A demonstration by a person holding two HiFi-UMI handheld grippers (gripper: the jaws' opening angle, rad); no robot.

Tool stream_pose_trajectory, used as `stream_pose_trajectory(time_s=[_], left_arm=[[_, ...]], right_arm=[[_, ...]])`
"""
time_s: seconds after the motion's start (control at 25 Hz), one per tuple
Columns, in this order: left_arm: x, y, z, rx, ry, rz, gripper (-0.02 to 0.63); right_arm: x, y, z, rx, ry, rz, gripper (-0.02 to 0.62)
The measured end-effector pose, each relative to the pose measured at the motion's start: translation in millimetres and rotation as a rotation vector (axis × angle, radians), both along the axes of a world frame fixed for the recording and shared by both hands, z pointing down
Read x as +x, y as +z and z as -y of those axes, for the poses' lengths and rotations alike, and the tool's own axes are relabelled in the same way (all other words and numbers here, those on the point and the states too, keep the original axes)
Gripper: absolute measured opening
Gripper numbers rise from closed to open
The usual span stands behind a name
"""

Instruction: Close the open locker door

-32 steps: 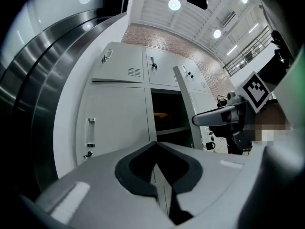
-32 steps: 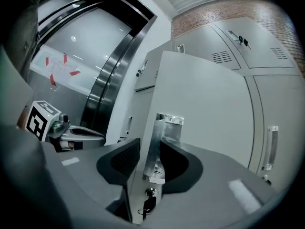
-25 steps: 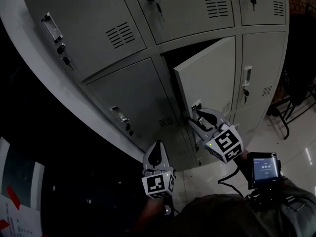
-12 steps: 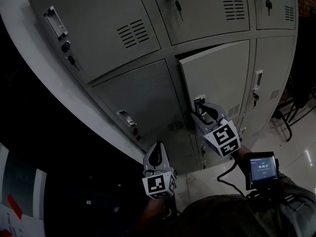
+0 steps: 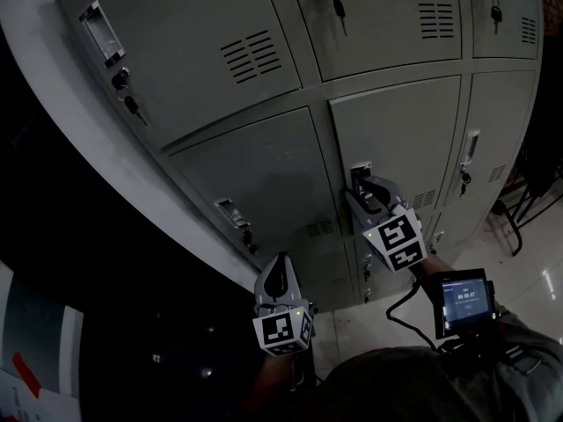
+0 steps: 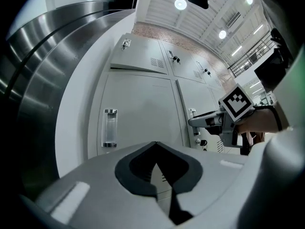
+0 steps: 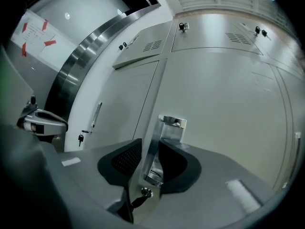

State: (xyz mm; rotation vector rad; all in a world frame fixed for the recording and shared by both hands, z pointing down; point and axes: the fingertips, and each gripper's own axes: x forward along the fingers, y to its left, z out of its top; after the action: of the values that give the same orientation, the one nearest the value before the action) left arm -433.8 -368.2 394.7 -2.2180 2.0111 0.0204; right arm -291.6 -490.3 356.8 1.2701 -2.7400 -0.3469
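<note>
The grey locker door (image 5: pixel 396 139) in the middle row lies flush with its neighbours, with no gap showing. Its chrome handle (image 5: pixel 359 175) stands between the jaws of my right gripper (image 5: pixel 361 188). In the right gripper view the handle (image 7: pixel 159 144) fills the space between the dark pads (image 7: pixel 125 160), which are closing and touch it on both sides; my right gripper (image 7: pixel 153 162) is up against the door, and a key (image 7: pixel 142 194) hangs just below. My left gripper (image 5: pixel 280 264) hangs lower left, away from the lockers, shut and empty (image 6: pixel 155 145).
Closed lockers surround the door, several with keys (image 5: pixel 339 7) in their locks. A white curved wall (image 5: pixel 53 104) borders the lockers at the left. A small screen (image 5: pixel 462 301) sits on the right forearm. Dark chair legs (image 5: pixel 528 202) stand on the tiled floor at the right.
The locker door swung from ajar to flush with the frame, my right gripper travelling with its handle. The left gripper stayed where it was.
</note>
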Motion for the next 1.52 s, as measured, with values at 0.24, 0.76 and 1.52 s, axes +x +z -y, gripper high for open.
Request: stream_pose_trajectory(time_s=[0.24, 0.76, 1.52], left_arm=[[-4.9, -2.5, 2.8, -0.006, -0.009, -0.009, 0.002], [-7.5, 8.5, 7.6, -0.019, 0.005, 0.001, 0.002], [-9.6, 3.0, -5.0, -0.018, -0.015, -0.004, 0.002]], right_arm=[[-1.8, 0.3, 9.1, 0.005, 0.019, -0.011, 0.114], [-2.1, 0.7, 8.5, 0.015, 0.023, -0.020, 0.117], [2.1, 0.3, 5.8, 0.019, 0.042, -0.015, 0.143]])
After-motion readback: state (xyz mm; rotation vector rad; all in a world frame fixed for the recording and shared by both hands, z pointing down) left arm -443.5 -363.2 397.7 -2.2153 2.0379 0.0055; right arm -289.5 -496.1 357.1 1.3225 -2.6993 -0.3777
